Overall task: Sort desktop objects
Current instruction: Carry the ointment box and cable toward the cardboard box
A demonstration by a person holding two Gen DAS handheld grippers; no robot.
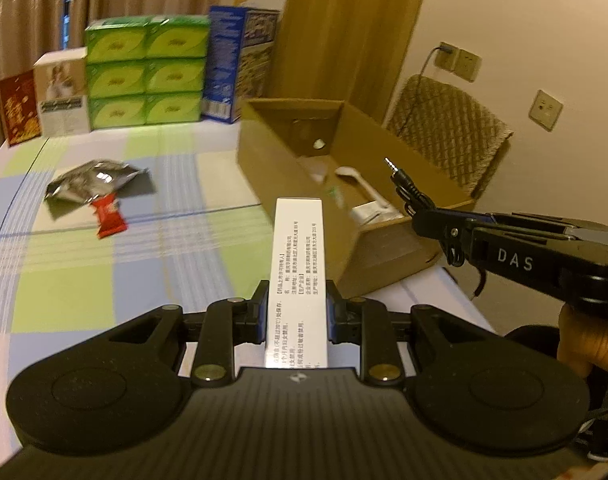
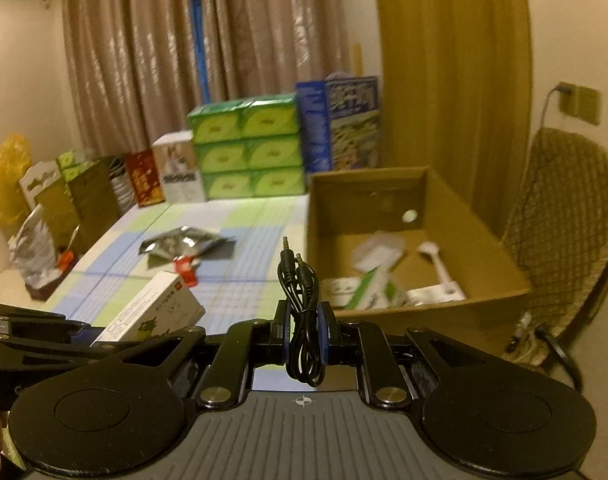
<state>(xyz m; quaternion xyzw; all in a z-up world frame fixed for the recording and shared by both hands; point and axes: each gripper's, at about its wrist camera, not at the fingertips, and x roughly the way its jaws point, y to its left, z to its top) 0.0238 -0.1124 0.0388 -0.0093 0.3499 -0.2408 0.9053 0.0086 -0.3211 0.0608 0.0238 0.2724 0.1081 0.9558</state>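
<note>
Med box (image 1: pixel 297 264) over checked tablecloth (image 1: pixel 83 264), curtains (image 1: pixel 31 12) behind.

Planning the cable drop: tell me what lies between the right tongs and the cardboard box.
Nothing. In the right wrist view, only bare checked cloth separates the right tongs, shut on the audio cable, from the cardboard box.

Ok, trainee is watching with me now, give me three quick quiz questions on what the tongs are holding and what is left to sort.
1. True or false: the left tongs are empty.
2. What do the right tongs hold? A) spoon B) coiled audio cable C) wrapper
3. Name what still lies on the checked tablecloth.

Key: 1. False, shut on a white printed box. 2. B. 3. A silver foil bag and a red packet; the cardboard box already holds items.
</note>
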